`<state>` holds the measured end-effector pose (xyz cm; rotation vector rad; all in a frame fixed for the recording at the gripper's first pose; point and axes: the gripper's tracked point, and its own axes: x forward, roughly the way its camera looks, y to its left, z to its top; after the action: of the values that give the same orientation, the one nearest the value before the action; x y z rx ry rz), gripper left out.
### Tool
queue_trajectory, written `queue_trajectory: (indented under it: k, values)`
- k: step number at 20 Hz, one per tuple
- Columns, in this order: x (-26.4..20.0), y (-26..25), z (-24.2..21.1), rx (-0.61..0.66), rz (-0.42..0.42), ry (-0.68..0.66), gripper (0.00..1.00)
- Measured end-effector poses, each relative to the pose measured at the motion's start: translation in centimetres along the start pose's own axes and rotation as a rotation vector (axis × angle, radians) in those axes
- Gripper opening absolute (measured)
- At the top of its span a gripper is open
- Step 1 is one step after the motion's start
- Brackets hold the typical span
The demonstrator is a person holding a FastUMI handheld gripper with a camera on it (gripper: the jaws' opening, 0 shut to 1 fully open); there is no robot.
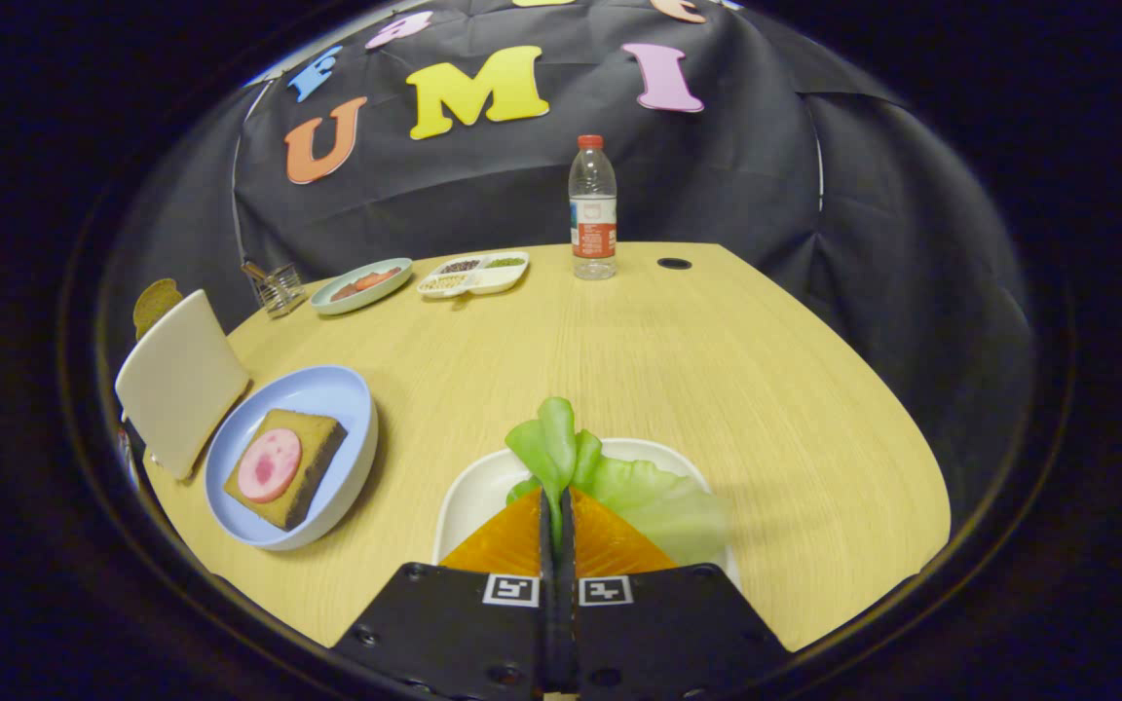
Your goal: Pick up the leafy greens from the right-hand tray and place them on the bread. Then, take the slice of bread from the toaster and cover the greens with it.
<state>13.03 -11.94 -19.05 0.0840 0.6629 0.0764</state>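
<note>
Gripper view is being taken up in its lower middle by the gripper point(557, 506), whose two fingers are being held pressed together on a stalk of the leafy greens point(619, 477), so the greens are being gripped between both fingers just above the white tray point(468, 497). The leaves are spreading ahead of the fingertips and off to their right, with one upright leaf rising straight beyond the tips; their long axis is judged to be running roughly along the fingers. Whether the greens are being lifted clear of the tray or are resting on it cannot be told, since the fingers are covering the contact. The relation that matters is being set by the bread point(286, 467): it is lying well to the left of the fingers and slightly ahead, on a blue plate point(352, 409), with a pink round slice point(269, 464) on top. The greens are therefore judged to need carrying leftward across bare table point(717, 370). Further left, beyond the plate, a pale toaster point(179, 380) is standing, with the second bread slice point(156, 303) being partly hidden behind it. Far beyond the fingers, a bottle point(593, 209), a divided dish point(476, 275) and a small plate point(361, 285) are being left aside; their contents are too small to make out.
</note>
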Motion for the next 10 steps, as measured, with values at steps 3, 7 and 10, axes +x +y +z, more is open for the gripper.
queue_trajectory:
  k: [3, 7, 10]
  values:
    - [-2.0, 0.4, 1.9, 0.023, 0.003, -0.072, 0.00]
    - [-5.0, 1.7, 4.5, 0.057, 0.023, -0.158, 0.00]
    - [-6.7, 4.4, 5.8, 0.051, 0.056, -0.195, 0.00]
